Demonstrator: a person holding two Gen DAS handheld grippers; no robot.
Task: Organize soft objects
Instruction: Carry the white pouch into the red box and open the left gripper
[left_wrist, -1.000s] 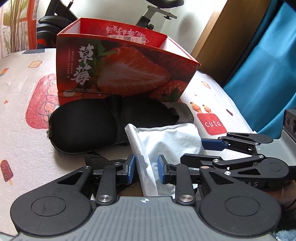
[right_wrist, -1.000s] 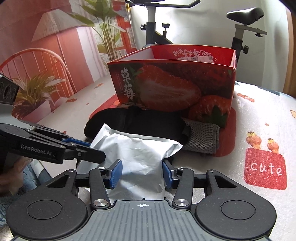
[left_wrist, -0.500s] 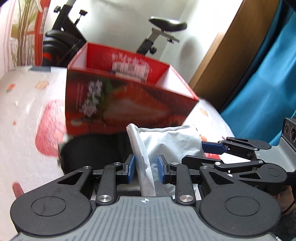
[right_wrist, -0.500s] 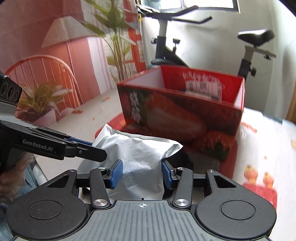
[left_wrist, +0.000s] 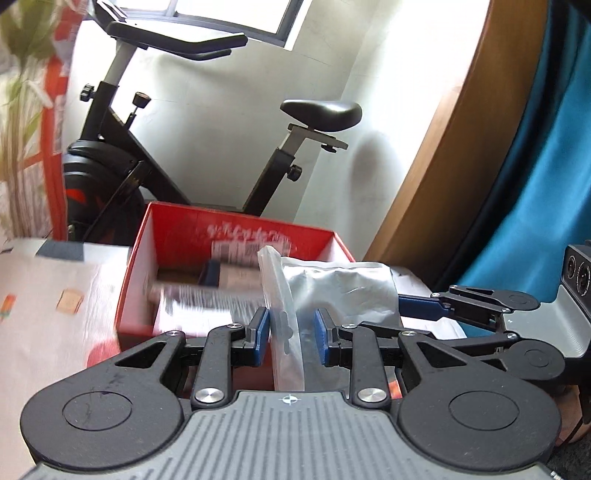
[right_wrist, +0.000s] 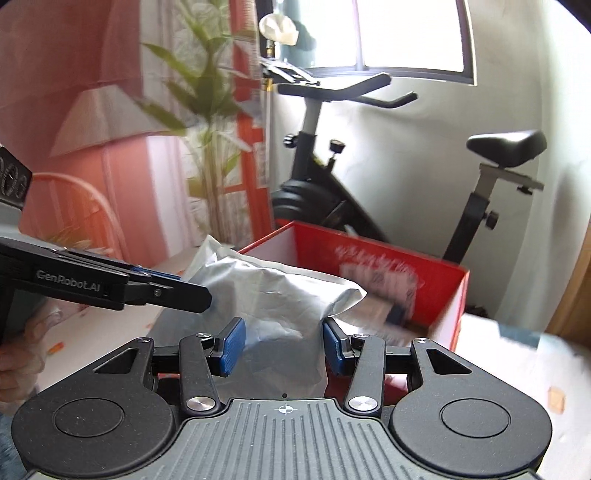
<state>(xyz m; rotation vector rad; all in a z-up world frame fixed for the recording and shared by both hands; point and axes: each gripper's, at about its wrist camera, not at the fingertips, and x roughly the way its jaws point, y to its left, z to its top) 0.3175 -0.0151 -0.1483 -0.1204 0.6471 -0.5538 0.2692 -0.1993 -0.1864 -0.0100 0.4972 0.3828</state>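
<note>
A puffy, crinkly silver bag (right_wrist: 266, 295) is held up in the air just in front of an open red cardboard box (left_wrist: 236, 236). Its flat sealed edge is pinched by the left tongs (left_wrist: 291, 332), and its soft wide body is squeezed by the right tongs (right_wrist: 283, 347). Blurry flat packs lie inside the box.

Left tongs (left_wrist: 290, 330) in matte black with blue ribbed pads (left_wrist: 261, 334), silver pivot screws, round black hubs, ridged grey housing with a small crosshair mark, right tongs (right_wrist: 283, 345) identical, white "GenRobot.AI" lettering along one black link
</note>
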